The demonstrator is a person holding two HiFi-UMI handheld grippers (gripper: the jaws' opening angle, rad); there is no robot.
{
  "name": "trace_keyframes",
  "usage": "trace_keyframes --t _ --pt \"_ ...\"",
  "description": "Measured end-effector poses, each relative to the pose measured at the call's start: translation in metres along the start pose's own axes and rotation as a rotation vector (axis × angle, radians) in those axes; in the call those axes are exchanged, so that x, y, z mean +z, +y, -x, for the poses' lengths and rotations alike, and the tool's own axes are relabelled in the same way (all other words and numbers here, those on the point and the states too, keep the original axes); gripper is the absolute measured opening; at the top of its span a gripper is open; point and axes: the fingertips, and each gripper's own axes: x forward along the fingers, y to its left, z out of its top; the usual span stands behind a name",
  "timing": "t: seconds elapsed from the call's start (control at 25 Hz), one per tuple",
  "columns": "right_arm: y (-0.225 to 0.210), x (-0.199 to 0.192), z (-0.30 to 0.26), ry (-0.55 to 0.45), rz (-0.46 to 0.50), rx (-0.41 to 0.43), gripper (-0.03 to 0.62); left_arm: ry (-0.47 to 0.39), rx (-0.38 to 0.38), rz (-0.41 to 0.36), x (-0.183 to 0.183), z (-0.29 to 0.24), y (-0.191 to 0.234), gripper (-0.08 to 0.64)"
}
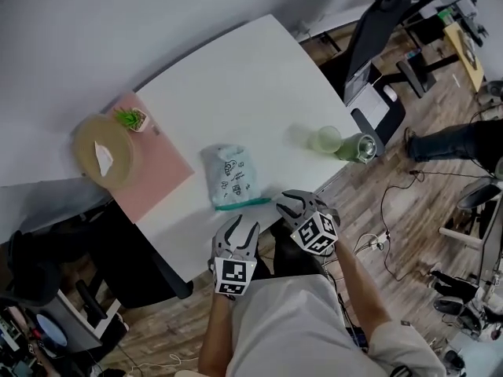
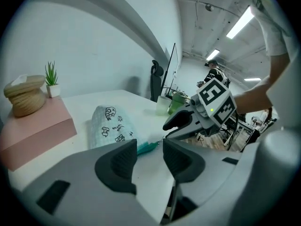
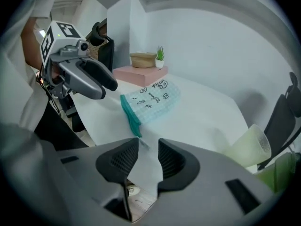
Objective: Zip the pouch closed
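- A white table top with rounded corners (image 1: 259,77) stands against a plain pale grey wall (image 1: 94,22).
- A brown wooden plank floor (image 1: 428,120) spreads to the right of the table, with thin black cables (image 1: 383,210) trailing across it.
- A black high-backed office chair (image 1: 376,30) stands just beside the table's far corner.
- Long white strip lights (image 2: 242,21) glow on the ceiling.

Pale printed pouch (image 1: 228,175) flat on table (image 1: 259,93)
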Motion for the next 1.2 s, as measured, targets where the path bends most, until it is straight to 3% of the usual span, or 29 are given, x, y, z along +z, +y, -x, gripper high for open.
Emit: trace_keyframes --t 0.32,0.44,0.52,0.64,0.8,0.96,1.08,1.2 --pt "0.011 -0.008 -0.021 -0.019 0.178 0.130 0.130 0.021 0.072 0.053 -0.019 -0.019 -0.012 0.163" --pt "0.010 -0.008 -0.026 -0.034 0.201 0.149 0.035 0.023 0.105 0.081 -0.027 -0.027 -0.016 0.160" --pt "0.008 -0.008 -0.026 -0.045 0.186 0.166 0.026 0.017 0.127 0.094 -0.027 -0.029 -0.019 0.160" --pt "0.009 -0.006 -0.020 -0.070 0.086 0.240 0.011 0.012 0.158 0.116 -0.030 -0.032 -0.022 0.158" --pt "0.011 0.005 -0.009 -0.152 -0.165 0.401 0.006 -0.006 0.195 0.127 -0.028 -0.033 -0.024 0.153" --pt "0.013 0.016 -0.001 -0.193 -0.339 0.526 0.006 -0.026 0.221 0.114 -0.024 -0.035 -0.025 0.135" --pt "0.018 0.024 0.005 -0.216 -0.451 0.618 0.005 -0.036 0.229 0.071 -0.016 -0.035 -0.028 0.127" --pt "0.021 0.032 0.010 -0.245 -0.564 0.691 0.005 -0.021 0.233 -0.028 -0.009 -0.036 -0.033 0.147"
